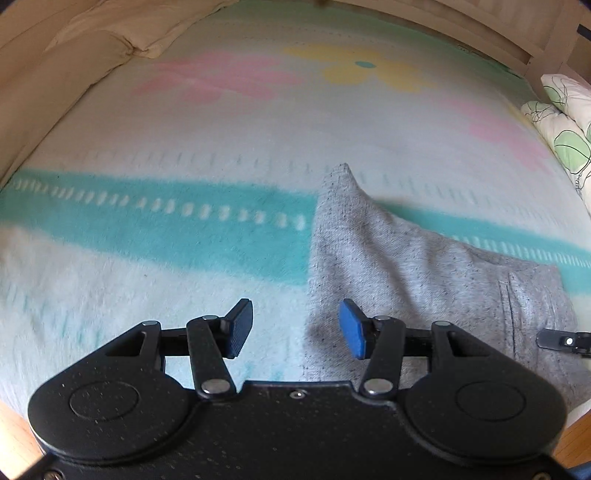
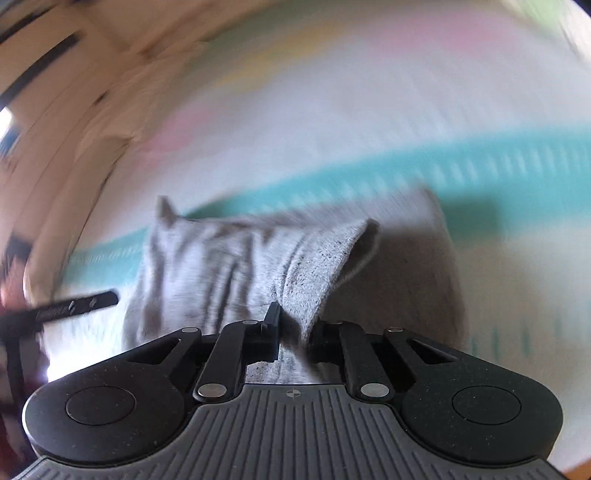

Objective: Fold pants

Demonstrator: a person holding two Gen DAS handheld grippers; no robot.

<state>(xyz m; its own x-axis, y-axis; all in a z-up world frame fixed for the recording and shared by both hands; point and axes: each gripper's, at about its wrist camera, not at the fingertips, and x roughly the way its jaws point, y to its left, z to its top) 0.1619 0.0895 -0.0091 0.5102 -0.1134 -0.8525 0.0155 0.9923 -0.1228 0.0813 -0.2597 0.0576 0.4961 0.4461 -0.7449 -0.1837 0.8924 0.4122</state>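
Observation:
Grey speckled pants (image 1: pixel 399 266) lie on a bed with a pale blanket (image 1: pixel 184 129) that has a teal stripe and flowers. My left gripper (image 1: pixel 295 328) is open and empty, hovering over the pants' left edge. In the right wrist view, my right gripper (image 2: pixel 293 325) is shut on a fold of the pants (image 2: pixel 314 269) and holds it lifted above the rest of the fabric. That view is blurred by motion. The right gripper's tip shows at the right edge of the left wrist view (image 1: pixel 561 341).
A beige pillow (image 1: pixel 122 33) lies at the far left corner and a green-patterned quilt (image 1: pixel 561 122) at the right. A wooden bed frame (image 1: pixel 480 33) runs along the far side. The left gripper's finger (image 2: pixel 74 304) shows at the left of the right wrist view.

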